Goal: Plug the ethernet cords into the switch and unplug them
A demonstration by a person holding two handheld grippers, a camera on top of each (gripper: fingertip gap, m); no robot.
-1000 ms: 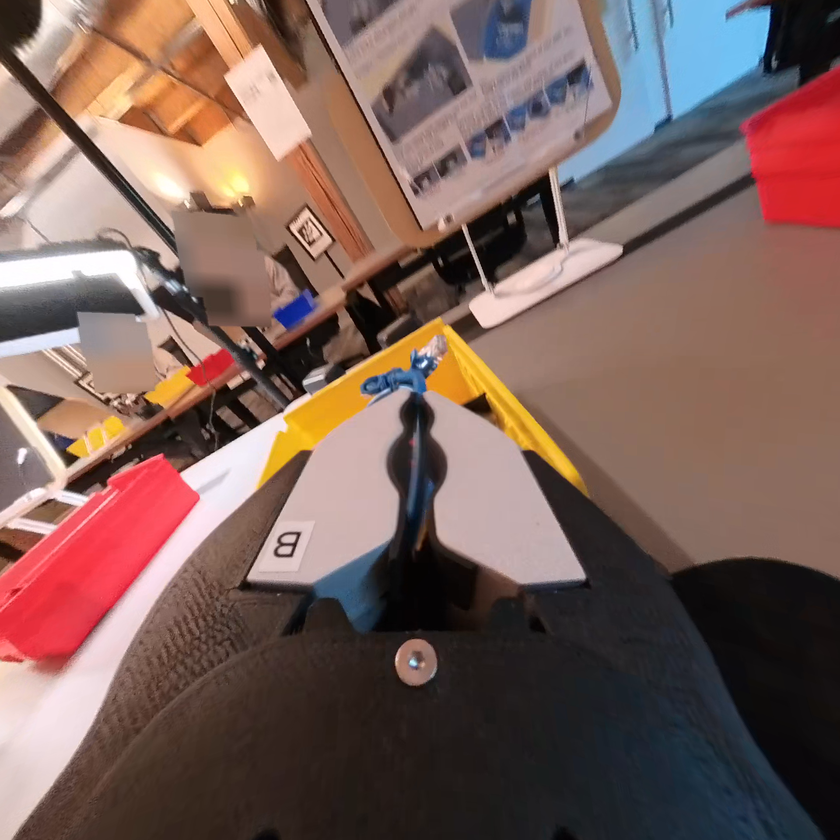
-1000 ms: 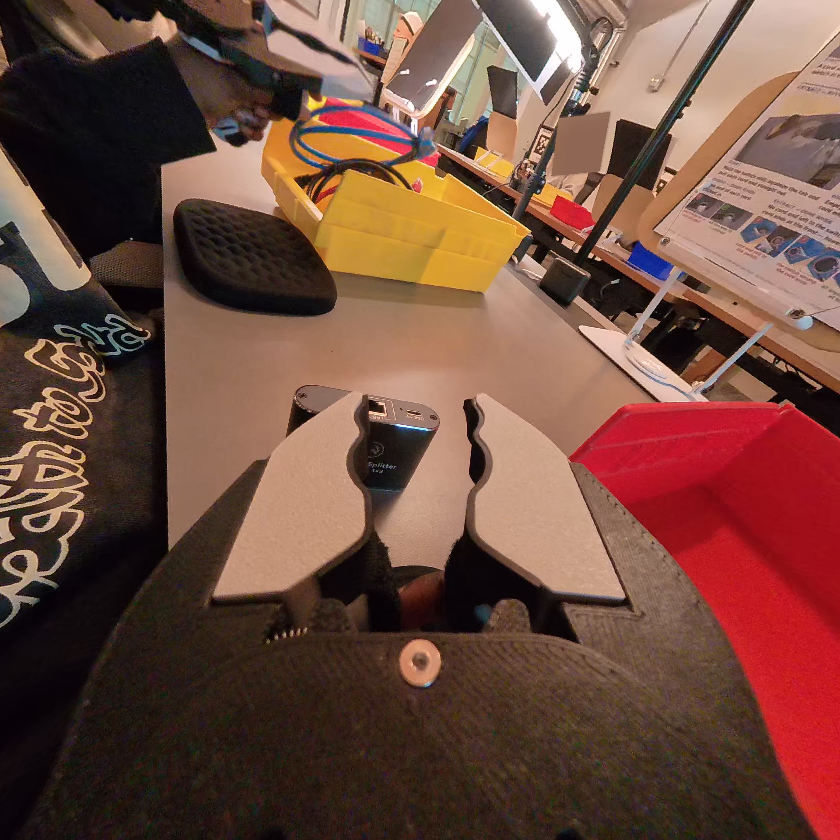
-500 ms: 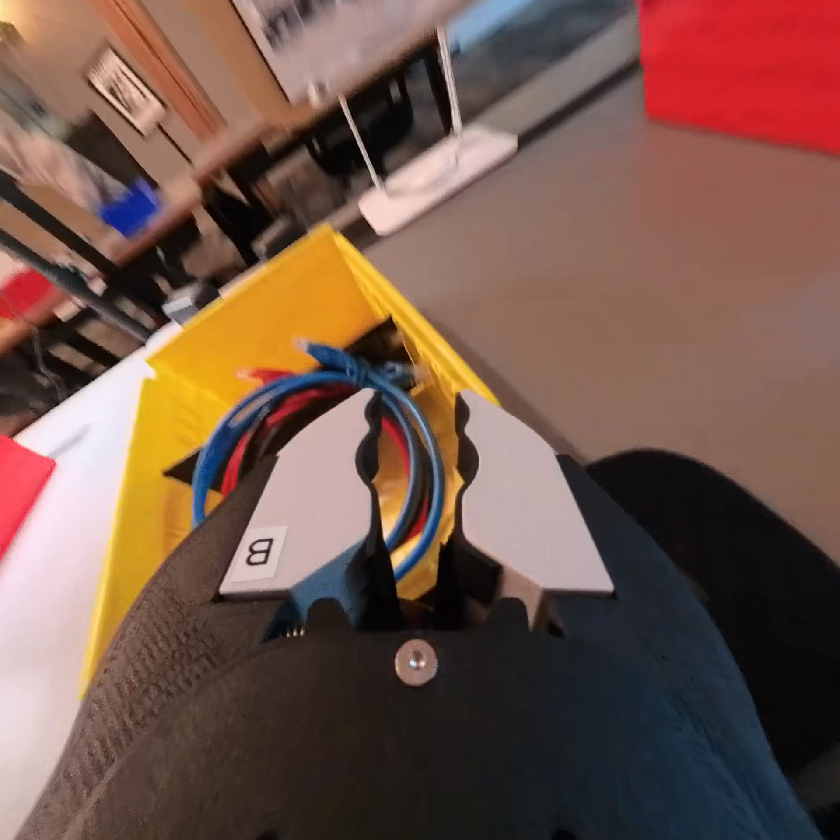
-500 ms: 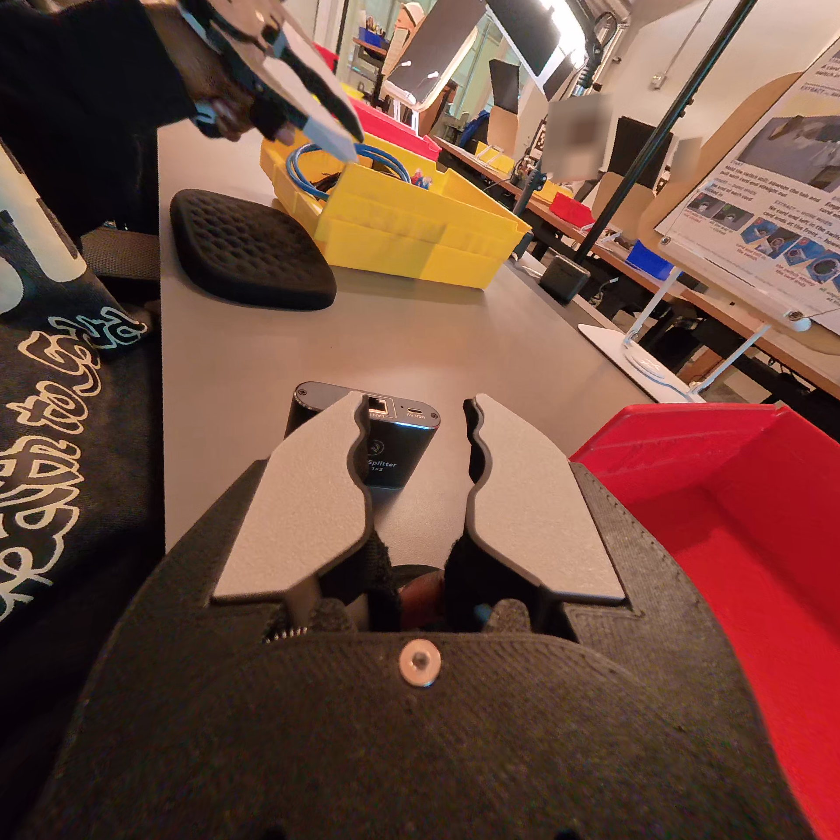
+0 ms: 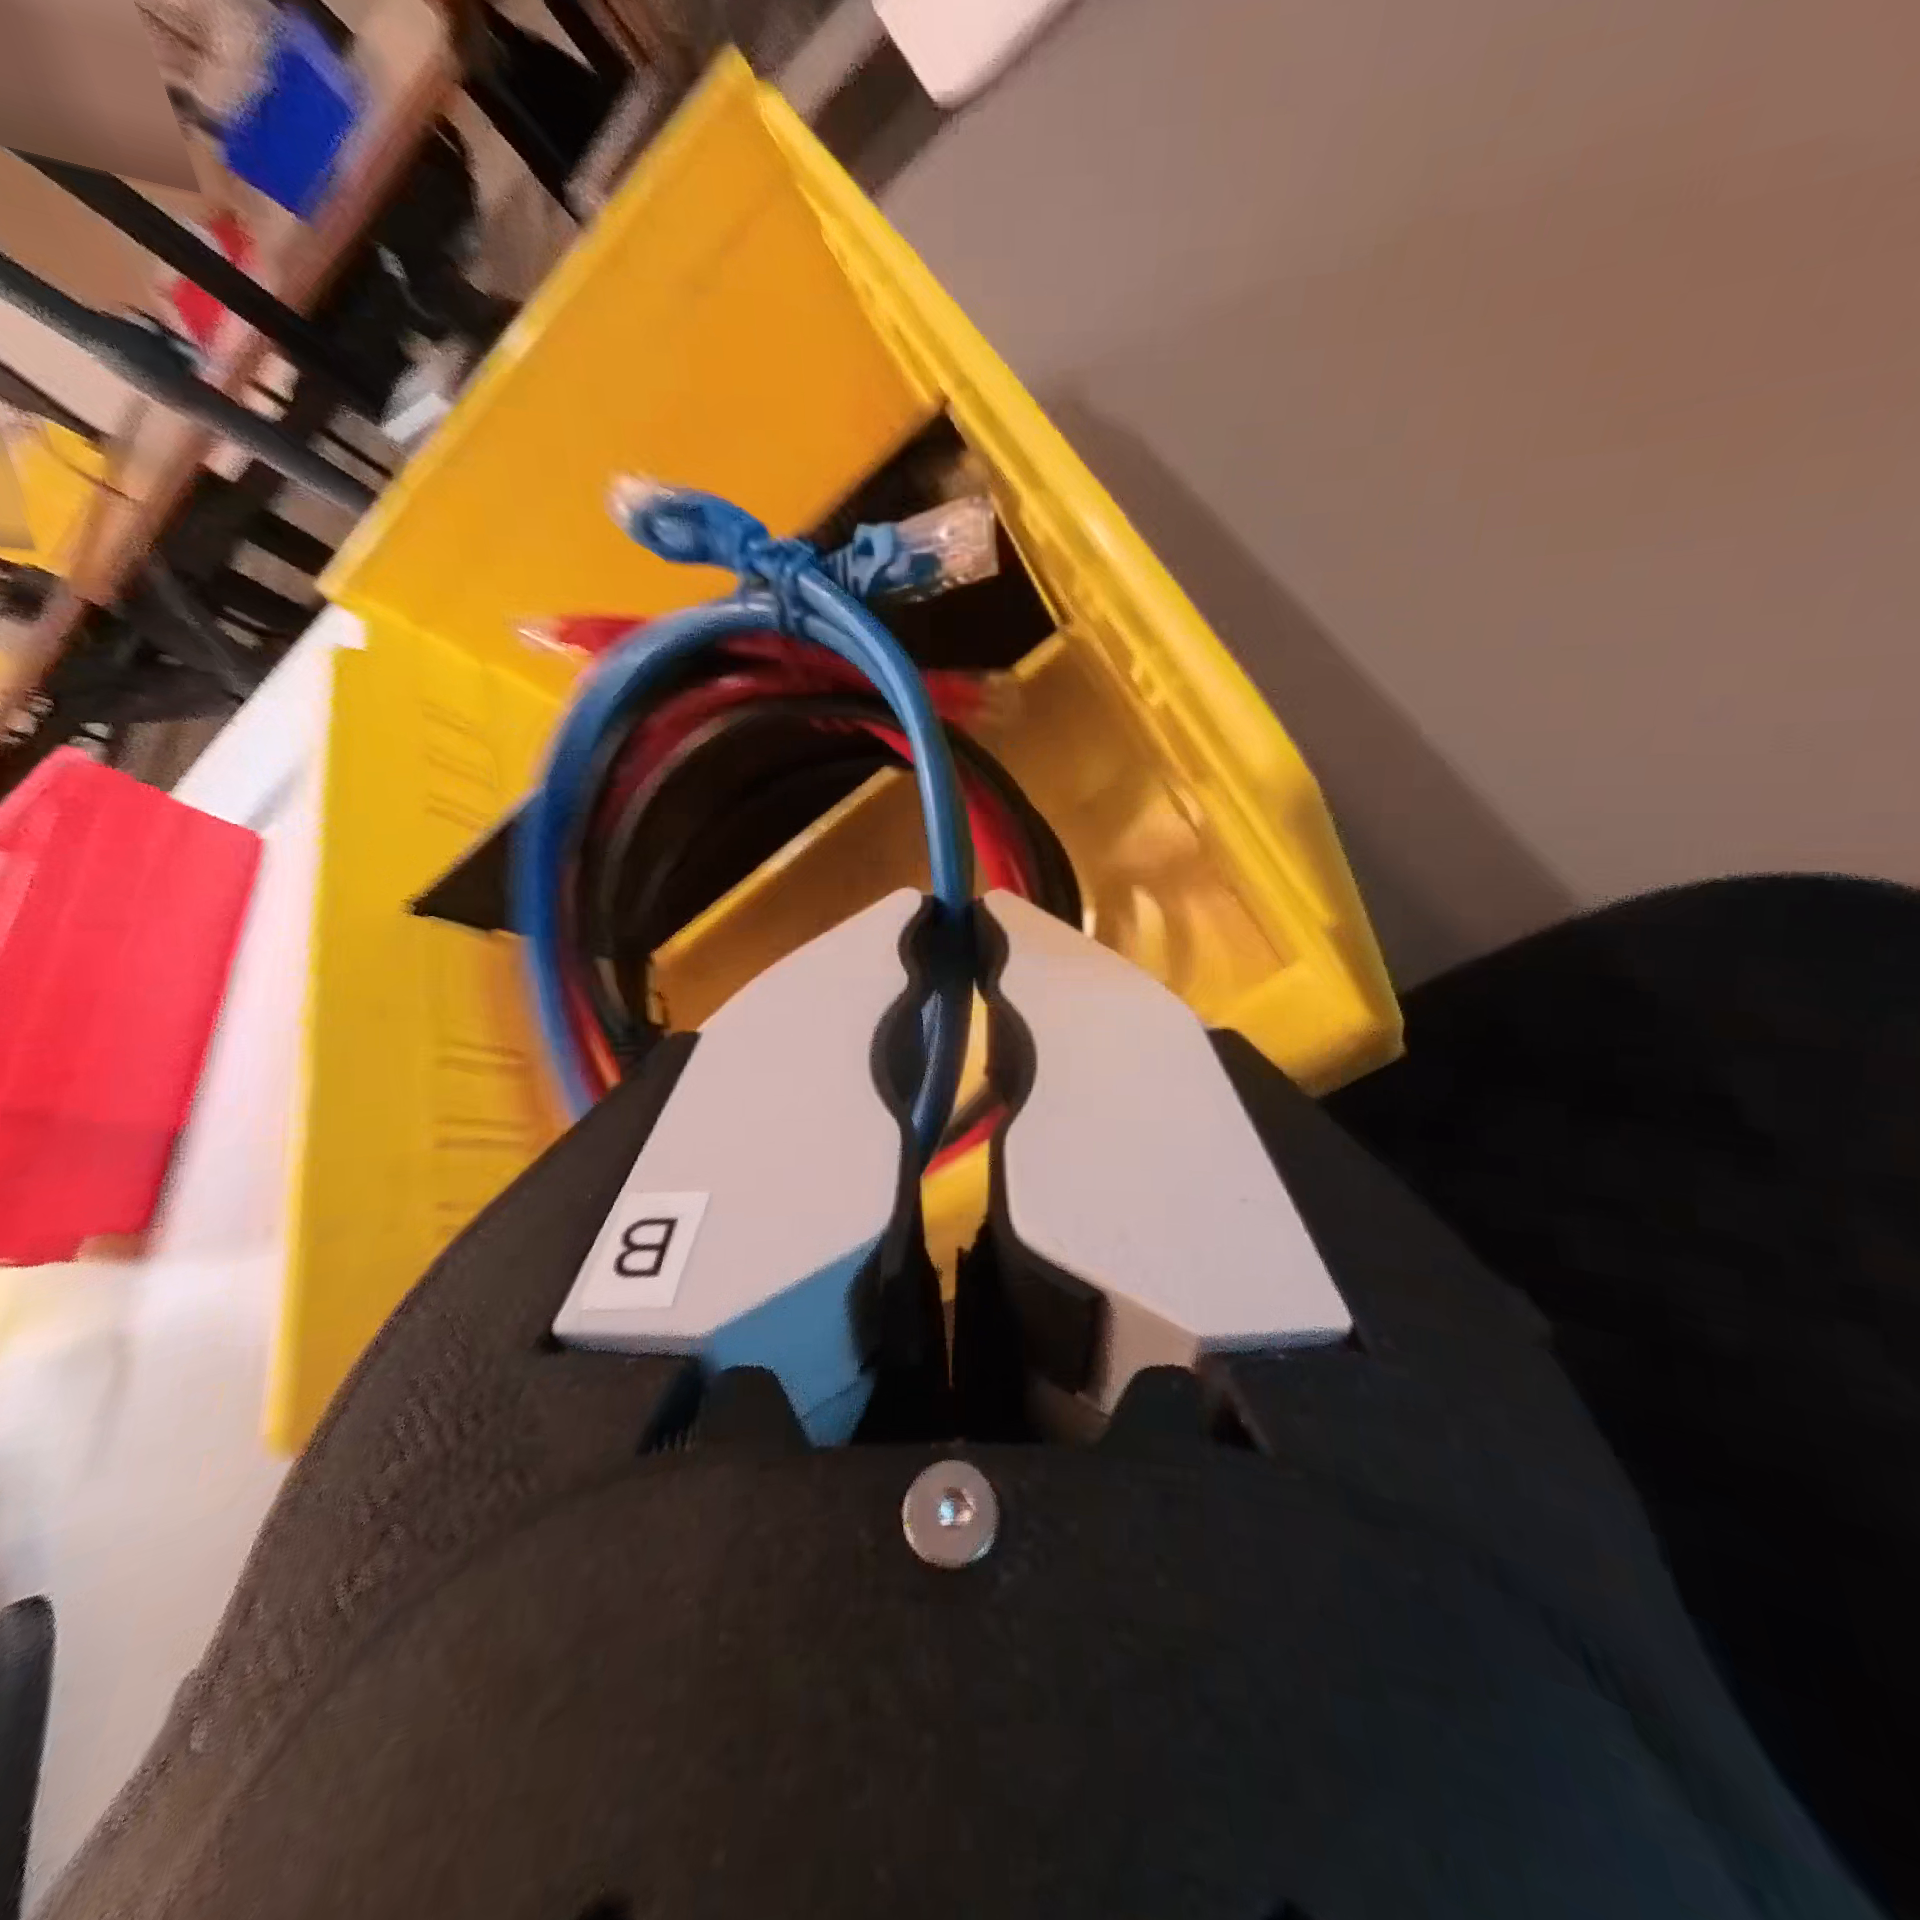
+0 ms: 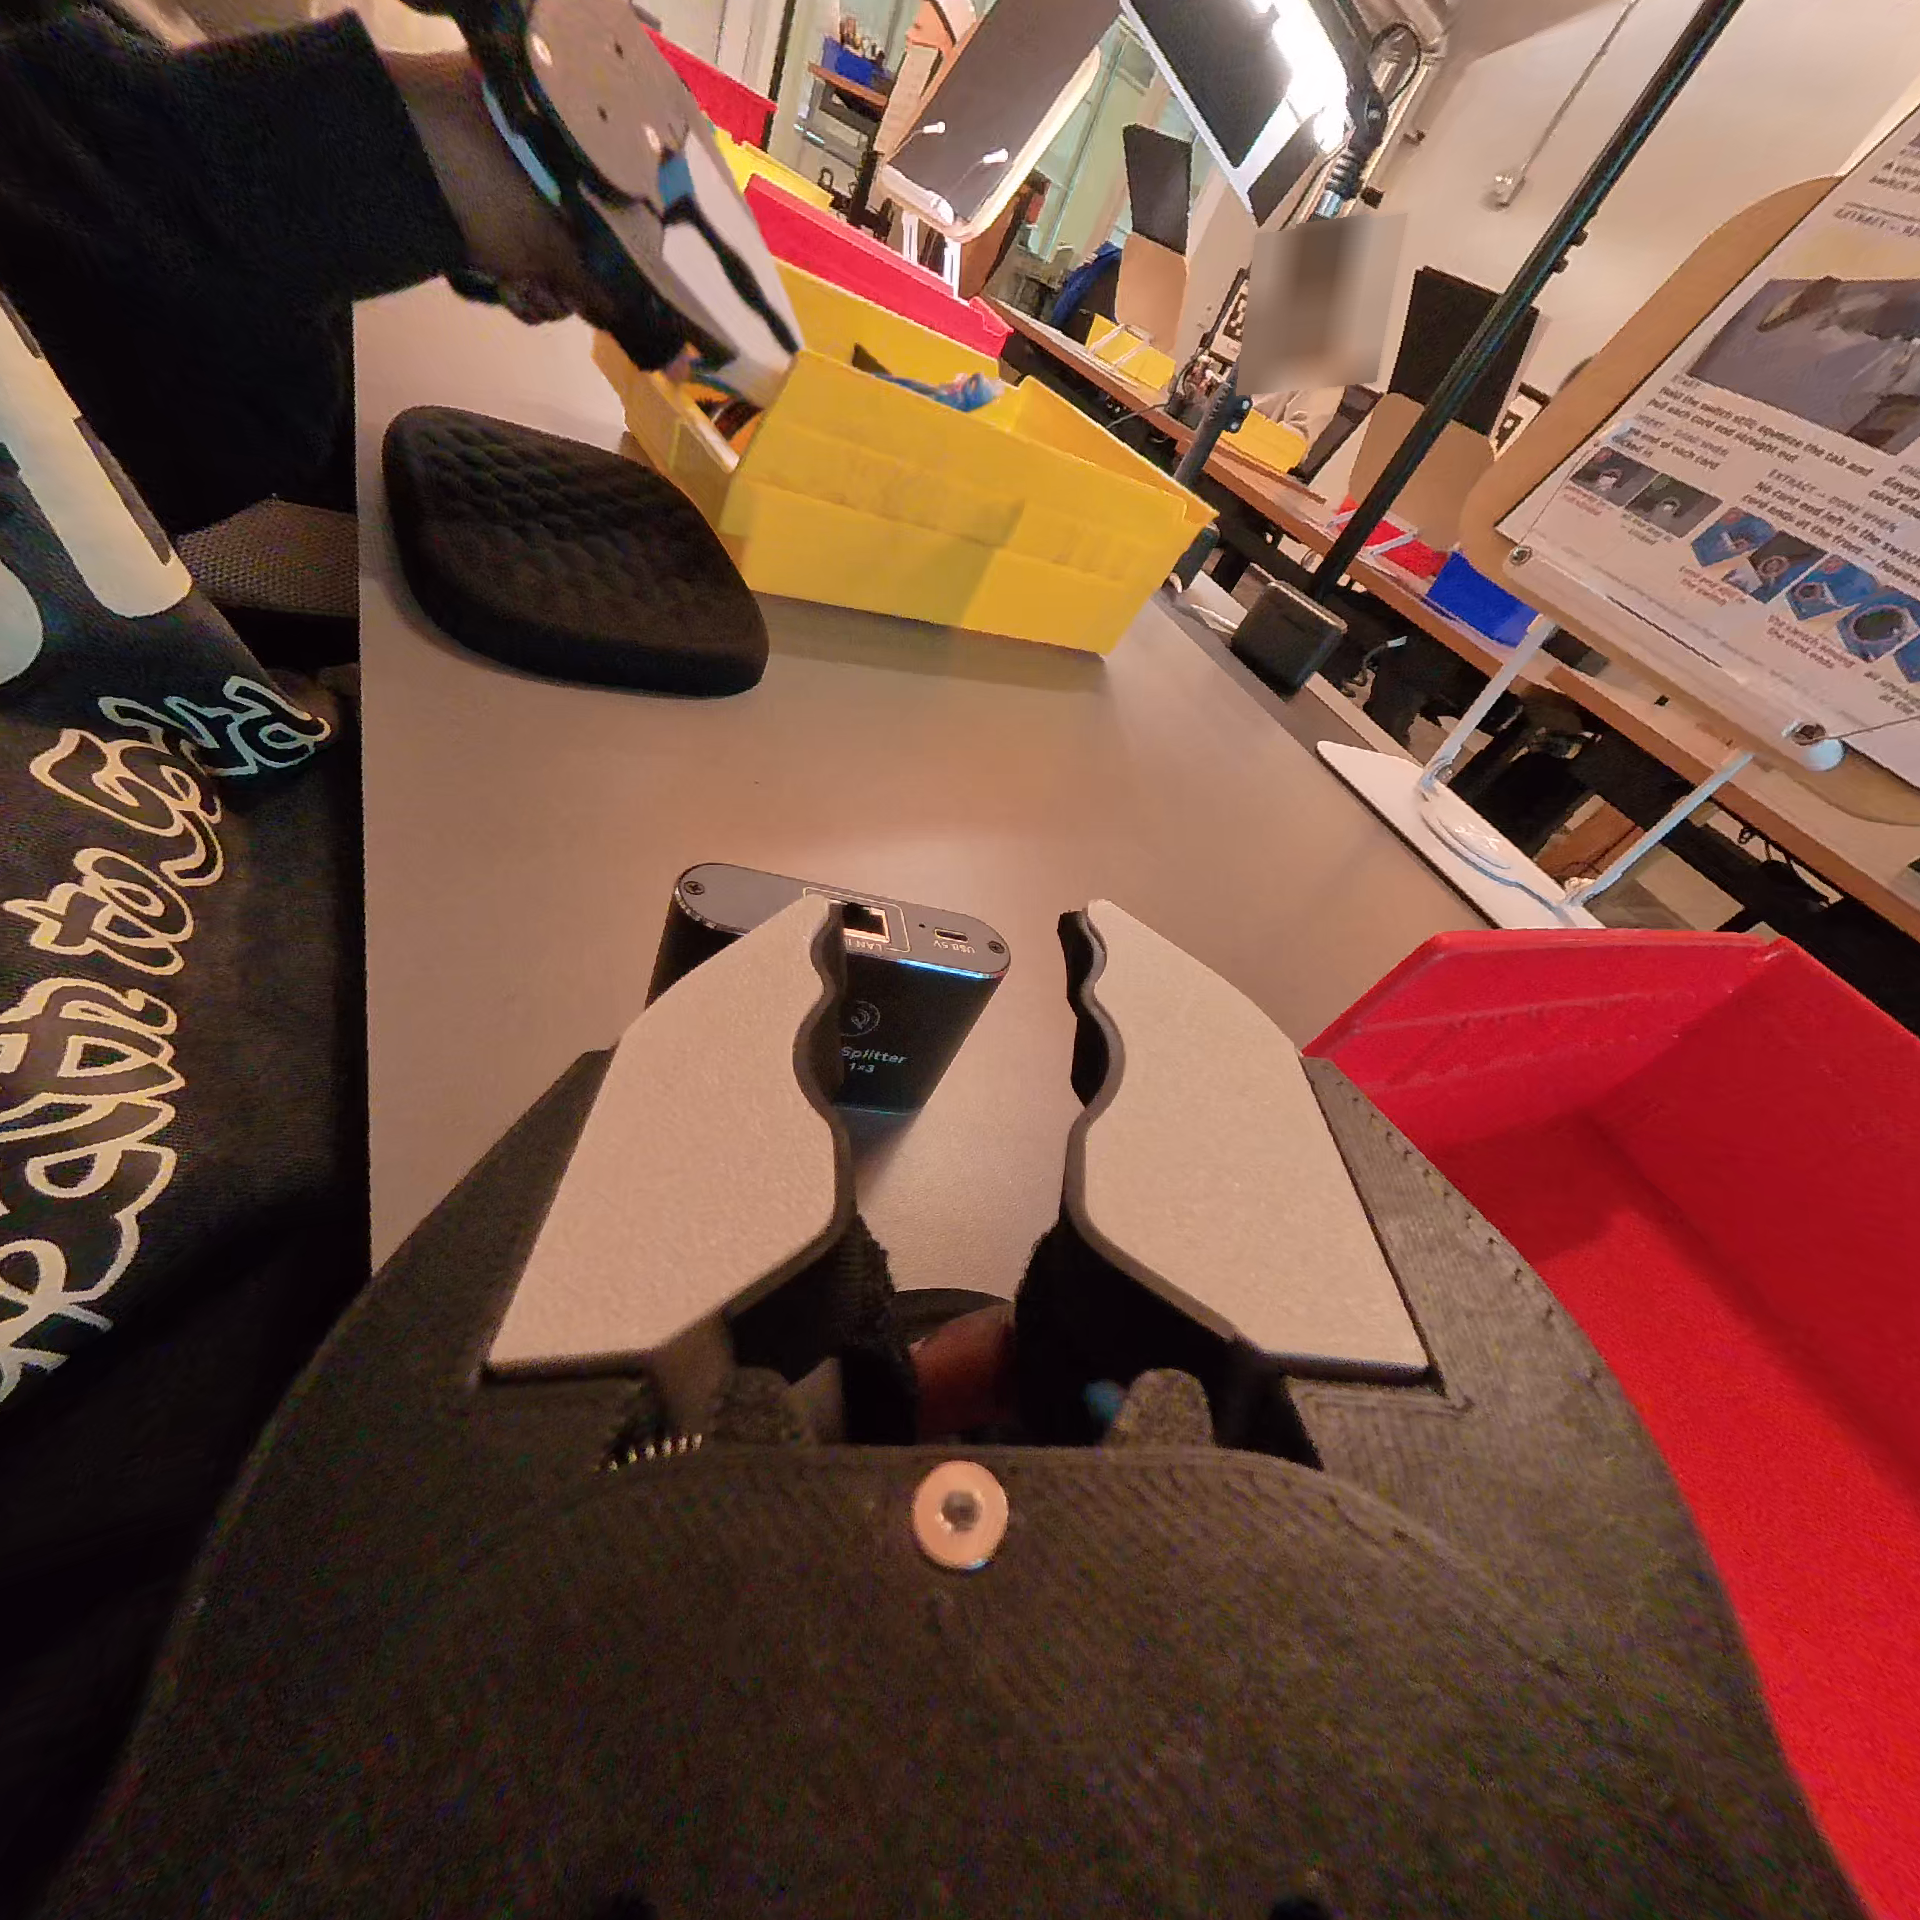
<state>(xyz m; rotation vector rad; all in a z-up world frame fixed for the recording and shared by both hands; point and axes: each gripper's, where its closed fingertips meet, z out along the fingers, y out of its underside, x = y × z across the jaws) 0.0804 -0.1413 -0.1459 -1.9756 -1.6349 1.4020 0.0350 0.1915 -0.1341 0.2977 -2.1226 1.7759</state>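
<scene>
Left gripper (image 5: pixel 951 920) over the yellow bin (image 5: pixel 727 343), fingers clamped on the blue ethernet cord (image 5: pixel 935 800), coiled and tied, plugs pointing away beyond the tips. Right gripper (image 6: pixel 945 925) low over the table (image 6: pixel 935 748), fingers apart, straddling nothing. Switch (image 6: pixel 883 997) flat just ahead of them, slightly left, long axis along the fingers, port facing away. Right nearer the switch.

A grey table (image 6: pixel 935 769) fills the middle of the right wrist view, carrying a yellow bin (image 6: pixel 935 520) at upper centre, a black padded mat (image 6: pixel 561 551) just left of it, a small black switch (image 6: pixel 894 1018) at centre, and a red bin (image 6: pixel 1683 1143) at the right edge.
</scene>
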